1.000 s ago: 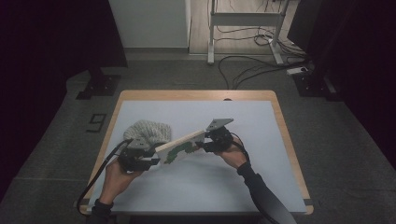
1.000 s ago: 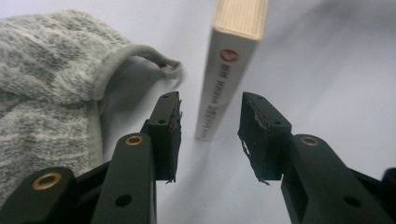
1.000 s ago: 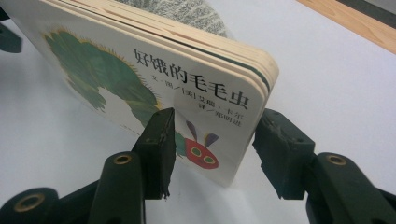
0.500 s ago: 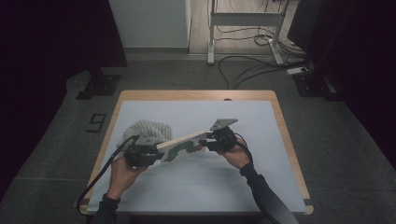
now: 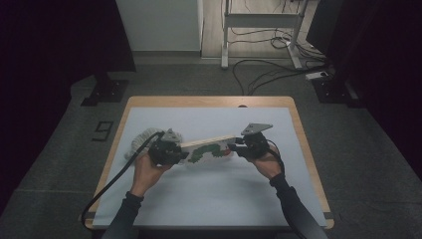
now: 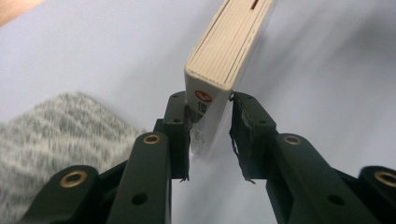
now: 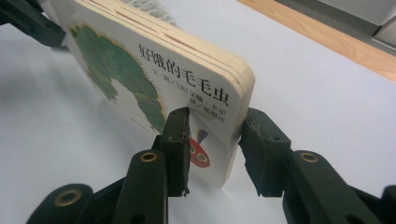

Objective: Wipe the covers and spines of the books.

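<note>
Cardboard board book: stiff, slick covers; L gripper and R gripper clamped on opposite ends, beside grey knit cloth.

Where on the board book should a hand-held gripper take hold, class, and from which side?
Grip the board book at a short end, coming in along its length, pads on the two covers. It stands on edge, thick and stiff, as the left hand-held gripper and right hand-held gripper clamp it.

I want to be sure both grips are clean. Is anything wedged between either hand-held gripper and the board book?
Nothing visible. The left hand-held gripper clamps one end of the board book, the right hand-held gripper the other. The grey knitted cloth lies beside the left one, apart from its jaws.
</note>
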A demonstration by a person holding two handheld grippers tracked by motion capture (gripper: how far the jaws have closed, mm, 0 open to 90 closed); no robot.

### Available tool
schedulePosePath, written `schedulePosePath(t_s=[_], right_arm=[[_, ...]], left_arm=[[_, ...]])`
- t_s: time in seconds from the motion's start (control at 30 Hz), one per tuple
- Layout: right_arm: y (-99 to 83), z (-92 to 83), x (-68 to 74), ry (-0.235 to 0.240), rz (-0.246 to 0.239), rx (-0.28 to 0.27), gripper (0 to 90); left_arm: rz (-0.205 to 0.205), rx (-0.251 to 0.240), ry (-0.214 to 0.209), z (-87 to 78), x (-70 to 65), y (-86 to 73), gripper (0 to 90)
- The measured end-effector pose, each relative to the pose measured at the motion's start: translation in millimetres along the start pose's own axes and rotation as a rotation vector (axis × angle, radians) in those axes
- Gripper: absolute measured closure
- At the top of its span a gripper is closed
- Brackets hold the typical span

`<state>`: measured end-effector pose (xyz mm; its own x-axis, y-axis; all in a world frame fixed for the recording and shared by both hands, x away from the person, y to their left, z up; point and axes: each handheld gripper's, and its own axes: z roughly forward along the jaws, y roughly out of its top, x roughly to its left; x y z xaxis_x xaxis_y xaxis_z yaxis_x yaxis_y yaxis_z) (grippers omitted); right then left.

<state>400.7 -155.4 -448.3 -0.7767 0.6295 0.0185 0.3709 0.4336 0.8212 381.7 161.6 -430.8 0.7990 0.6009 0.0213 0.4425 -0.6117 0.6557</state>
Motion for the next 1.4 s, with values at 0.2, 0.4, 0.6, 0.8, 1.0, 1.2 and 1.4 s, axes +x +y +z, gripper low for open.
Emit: schedulePosePath(t_s=[0.2,0.4,0.6,0.8,1.0,1.2,1.4], right_arm=[[-3.0,-4.7,-5.6,-0.028,0.004,0.005,59.7],[-4.0,-0.4,-7.2,-0.027,0.012,0.001,60.5],[-1.2,4.3,-4.6,-0.015,0.011,-0.002,60.4],[-5.1,1.9,-3.5,0.011,0.027,-0.006,59.4],[-8.7,-1.4,0.2,0.042,0.023,0.012,55.1],[-15.5,-3.1,5.8,0.052,0.019,0.039,47.7],[-22.8,-5.2,11.1,0.065,0.033,0.063,41.1]], left_arm=[[0.018,0.031,0.016,14.1,3.8,14.8,66.3],[0.014,0.051,0.016,20.0,11.8,14.6,65.6],[0.011,0.044,0.019,18.3,15.9,9.1,65.3],[-0.01,0.026,-0.007,16.6,16.3,4.0,64.3],[-0.006,0.017,-0.024,13.0,9.4,-1.1,61.6],[-0.003,0.011,-0.035,9.4,-0.4,-6.1,57.5],[-0.037,0.0,-0.057,8.6,-7.2,-13.6,48.3]])
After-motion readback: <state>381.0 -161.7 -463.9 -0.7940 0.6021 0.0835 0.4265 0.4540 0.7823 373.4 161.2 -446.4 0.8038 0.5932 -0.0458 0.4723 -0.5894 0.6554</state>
